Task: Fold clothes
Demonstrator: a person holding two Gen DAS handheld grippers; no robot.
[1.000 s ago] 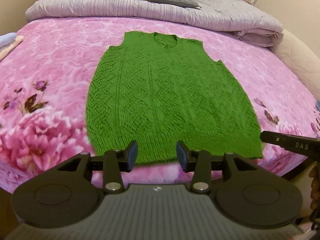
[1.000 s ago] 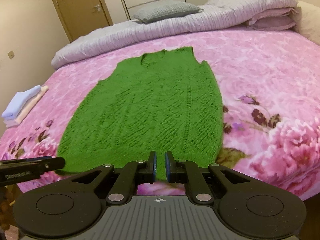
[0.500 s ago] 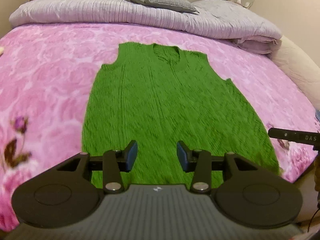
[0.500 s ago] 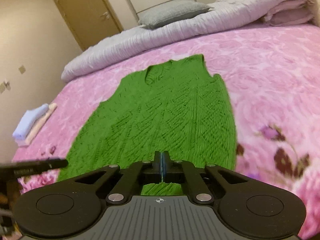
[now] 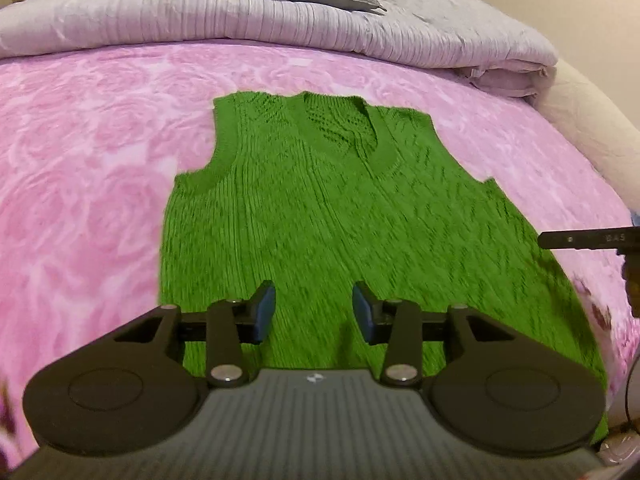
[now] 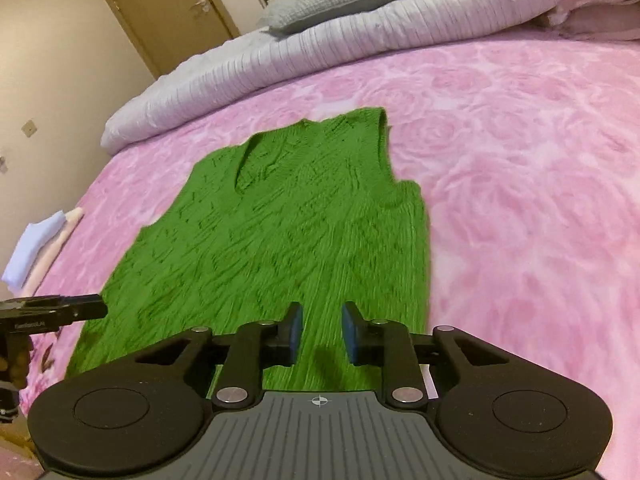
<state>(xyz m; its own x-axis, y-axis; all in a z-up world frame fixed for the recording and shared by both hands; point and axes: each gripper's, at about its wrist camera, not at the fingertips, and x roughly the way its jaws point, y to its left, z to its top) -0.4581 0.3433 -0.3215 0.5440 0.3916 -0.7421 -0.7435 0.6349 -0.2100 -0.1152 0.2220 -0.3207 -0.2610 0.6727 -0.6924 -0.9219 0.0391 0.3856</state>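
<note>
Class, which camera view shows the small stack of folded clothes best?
The right wrist view: the folded stack sits at the blanket's left edge. The left wrist view does not show it at all.

The right hand-held gripper (image 6: 319, 334) hovers over the hem of a green knitted vest (image 6: 288, 240) — jaws apart, nothing between them. The vest lies flat on the pink rose-patterned bed (image 6: 520, 200); the left hand-held gripper (image 6: 60, 312) pokes in at the left edge.
</note>
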